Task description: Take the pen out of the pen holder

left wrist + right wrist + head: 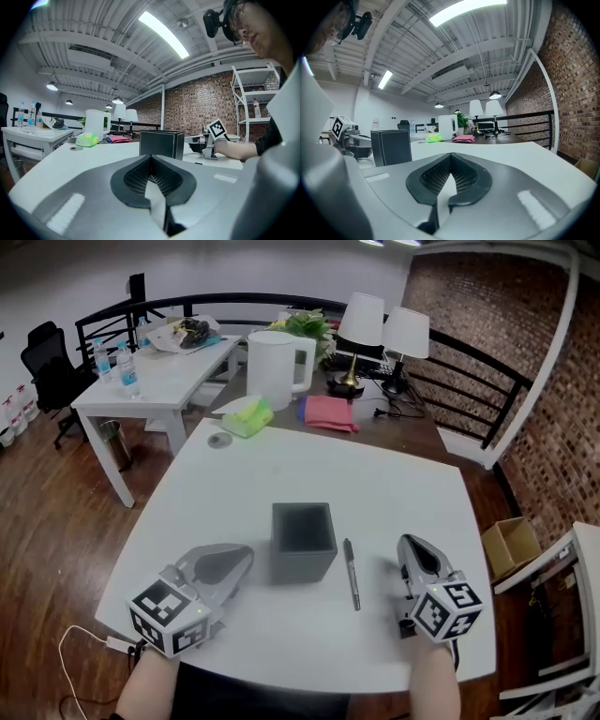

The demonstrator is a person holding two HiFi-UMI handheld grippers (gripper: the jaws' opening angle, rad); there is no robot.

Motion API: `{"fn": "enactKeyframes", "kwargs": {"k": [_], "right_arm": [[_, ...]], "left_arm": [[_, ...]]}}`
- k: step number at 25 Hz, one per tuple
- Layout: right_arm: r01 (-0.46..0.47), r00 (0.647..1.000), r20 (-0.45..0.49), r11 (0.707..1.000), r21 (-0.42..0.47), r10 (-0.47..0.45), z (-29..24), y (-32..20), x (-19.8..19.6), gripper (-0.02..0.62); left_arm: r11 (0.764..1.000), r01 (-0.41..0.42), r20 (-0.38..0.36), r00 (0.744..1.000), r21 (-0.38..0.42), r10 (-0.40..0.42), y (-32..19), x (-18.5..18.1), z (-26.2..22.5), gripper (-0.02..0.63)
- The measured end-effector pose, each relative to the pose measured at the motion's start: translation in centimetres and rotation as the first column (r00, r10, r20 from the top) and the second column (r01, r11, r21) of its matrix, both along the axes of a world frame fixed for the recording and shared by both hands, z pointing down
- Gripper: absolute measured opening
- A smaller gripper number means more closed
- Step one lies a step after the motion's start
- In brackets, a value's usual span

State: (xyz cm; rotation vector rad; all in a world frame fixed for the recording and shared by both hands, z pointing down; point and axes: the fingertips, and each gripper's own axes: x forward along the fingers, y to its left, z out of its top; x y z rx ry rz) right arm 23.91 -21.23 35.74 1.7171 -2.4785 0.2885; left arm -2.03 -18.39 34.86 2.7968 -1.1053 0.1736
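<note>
A dark square pen holder [303, 540] stands upright in the middle of the white table [281, 474], and its inside looks empty. A black pen [351, 574] lies flat on the table just to its right. My left gripper [244, 556] rests on the table left of the holder, jaws shut with nothing between them. Right of the pen, my right gripper [411, 543] also sits shut and empty. The left gripper view shows the holder [161, 144] ahead of its shut tips [151, 157], with the right gripper [208, 146] beyond. In the right gripper view the holder [391, 146] stands to the left of its tips [451, 154].
At the table's far edge are a white jug [278, 367], a green cloth [246, 416], a pink cloth [330, 412] and two lamps [382, 334]. A second white table [159, 371] with bottles stands far left. A cardboard box [511, 545] sits on the floor to the right.
</note>
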Motion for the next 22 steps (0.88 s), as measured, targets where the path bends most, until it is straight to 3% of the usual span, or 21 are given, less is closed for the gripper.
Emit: {"fn": "enactKeyframes", "kwargs": {"k": [16,22], "right_arm": [[-0.001,1.000,0.004,1.000,0.005,0.001,-0.11,-0.12,-0.08,0.012],[-0.004,1.000,0.003,1.000,0.007,0.004,-0.15,-0.22,0.14,0.012]], "left_arm": [[1.000,-0.001,-0.007,1.000,-0.008,0.001,0.05,0.03,-0.41,0.002],[1.000,0.001,0.013,1.000,0.022,-0.002,-0.45,-0.24,0.22,0.002]]}}
